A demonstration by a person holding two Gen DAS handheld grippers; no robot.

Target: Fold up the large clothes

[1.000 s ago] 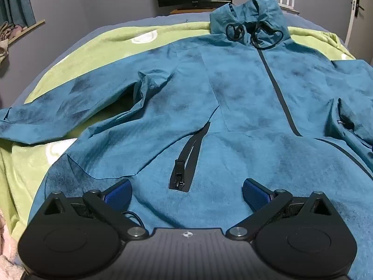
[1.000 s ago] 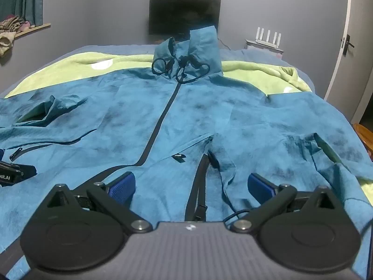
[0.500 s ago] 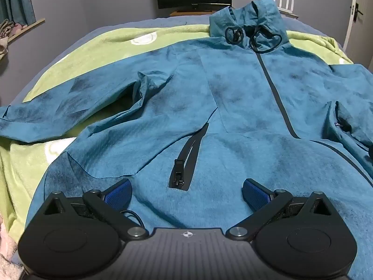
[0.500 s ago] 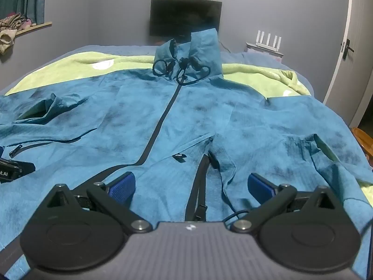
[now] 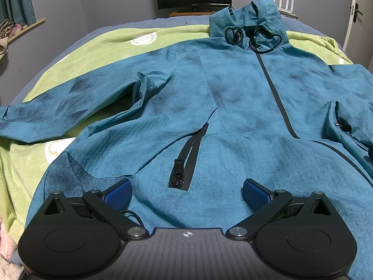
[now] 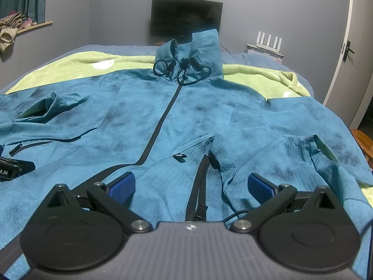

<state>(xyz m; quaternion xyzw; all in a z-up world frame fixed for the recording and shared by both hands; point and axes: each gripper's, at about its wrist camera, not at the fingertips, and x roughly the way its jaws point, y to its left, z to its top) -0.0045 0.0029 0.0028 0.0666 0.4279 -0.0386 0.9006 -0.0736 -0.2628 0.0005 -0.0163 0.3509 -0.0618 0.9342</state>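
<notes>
Your left tongs (image 5: 186,192) sit low over the hem of the teal hooded jacket with black zips (image 5: 233,98), pointing up its length toward the hood; the two blue-padded fingers (image 5: 116,193) stand wide apart with nothing between them. The open black pocket zip (image 5: 185,161) lies just ahead of the gap, a little left of centre.

Your right tongs (image 6: 191,186) hold the same low, level pose over the other half of the hem, blue pads (image 6: 261,186) spread wide and holding nothing. A black zip strip (image 6: 198,186) runs between the two fingers toward the camera. At the left edge of your right view, a black part of the left tongs (image 6: 14,166) shows just above the cloth.

The jacket lies front side up and spread flat on the bed, over a light green fleece blanket with pale round patches (image 5: 93,53). Its long black centre zip (image 6: 160,121) is closed, the hood (image 6: 198,49) stands propped up at the far end with black drawcord loops (image 6: 184,72) hanging from it, and each sleeve stretches out to its own side, rumpled near the armpit.

Beyond the bed stand a dark flat screen (image 6: 186,18), a white router with upright antennas (image 6: 268,42) and a white door (image 6: 349,58)
</notes>
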